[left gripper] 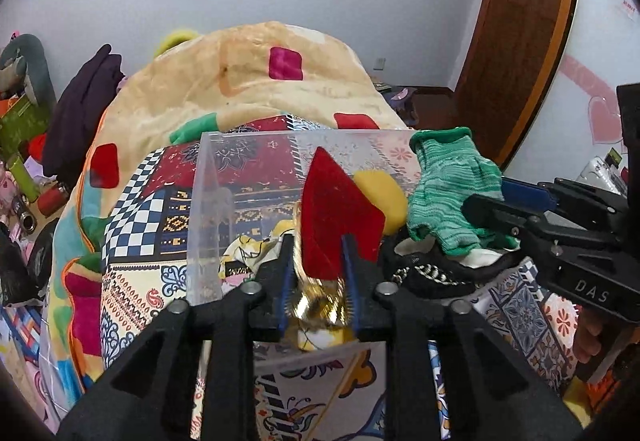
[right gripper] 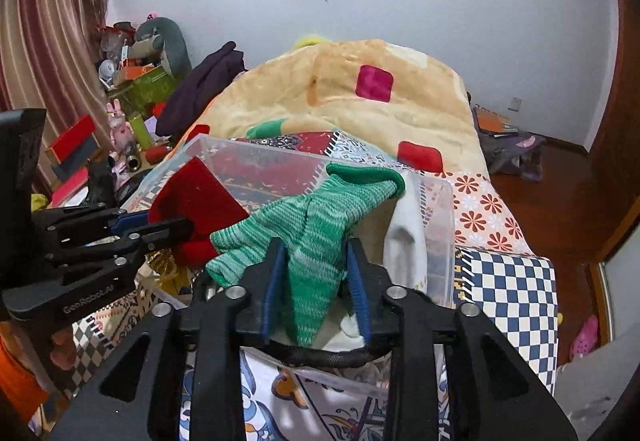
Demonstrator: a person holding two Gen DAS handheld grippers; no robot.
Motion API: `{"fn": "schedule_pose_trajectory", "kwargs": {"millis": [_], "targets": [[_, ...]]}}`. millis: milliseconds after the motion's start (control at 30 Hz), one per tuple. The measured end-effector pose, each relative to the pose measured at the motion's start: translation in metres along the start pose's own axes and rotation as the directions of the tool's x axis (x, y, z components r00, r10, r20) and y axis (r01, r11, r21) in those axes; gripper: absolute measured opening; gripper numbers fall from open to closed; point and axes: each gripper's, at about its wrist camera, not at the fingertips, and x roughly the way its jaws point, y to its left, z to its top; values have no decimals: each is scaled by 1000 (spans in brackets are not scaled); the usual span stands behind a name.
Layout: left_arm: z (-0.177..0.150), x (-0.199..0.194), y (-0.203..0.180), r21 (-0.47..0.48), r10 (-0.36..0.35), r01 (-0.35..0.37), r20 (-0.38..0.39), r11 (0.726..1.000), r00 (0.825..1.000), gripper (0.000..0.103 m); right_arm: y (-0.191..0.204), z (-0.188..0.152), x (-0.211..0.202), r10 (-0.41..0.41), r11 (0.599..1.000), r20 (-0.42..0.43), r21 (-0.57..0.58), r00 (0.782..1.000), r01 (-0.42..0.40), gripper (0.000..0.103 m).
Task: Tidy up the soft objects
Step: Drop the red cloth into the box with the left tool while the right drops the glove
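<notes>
A clear plastic box (left gripper: 208,201) stands on the patterned bedsheet; it also shows in the right wrist view (right gripper: 440,225). My left gripper (left gripper: 318,245) is shut on a red felt pouch (left gripper: 340,209) with a gold tassel, held over the box. My right gripper (right gripper: 314,253) is shut on a green knit glove (right gripper: 312,225), held over the box's right side. The glove (left gripper: 448,189) and right gripper (left gripper: 492,213) also show in the left wrist view, the pouch (right gripper: 196,209) and left gripper (right gripper: 176,229) in the right. A yellow soft piece (left gripper: 384,197), a black knit item (left gripper: 424,273) and a white sock (right gripper: 404,237) lie in the box.
A rolled beige blanket (left gripper: 260,89) with coloured squares lies behind the box on the bed. Clutter of boxes and toys (right gripper: 132,97) sits at the left. A wooden door (left gripper: 516,21) and bare floor (right gripper: 560,201) are at the right.
</notes>
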Motion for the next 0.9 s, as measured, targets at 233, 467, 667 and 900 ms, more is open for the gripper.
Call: {"fn": "schedule_pose_trajectory", "kwargs": {"millis": [233,467,667,900], "targets": [[-4,-31,-1,-3,-7,7,56,1000,998,35,0,-4,-22,24,1000,25,1,999,-25,38],[-8,-89,-10,22,7,-12,179,1000,984,38,8,-2,-63,33,999,118,-20,992,-31,38],[-18,-135,-18,25,18,-26,278,999,961,46,19,-6,-102,62,998,204,-19,977,-59,38],[-37,-179,-29,25,29,-42,379,999,925,67,36,-19,-135,60,998,278,-44,959,-50,60]]}}
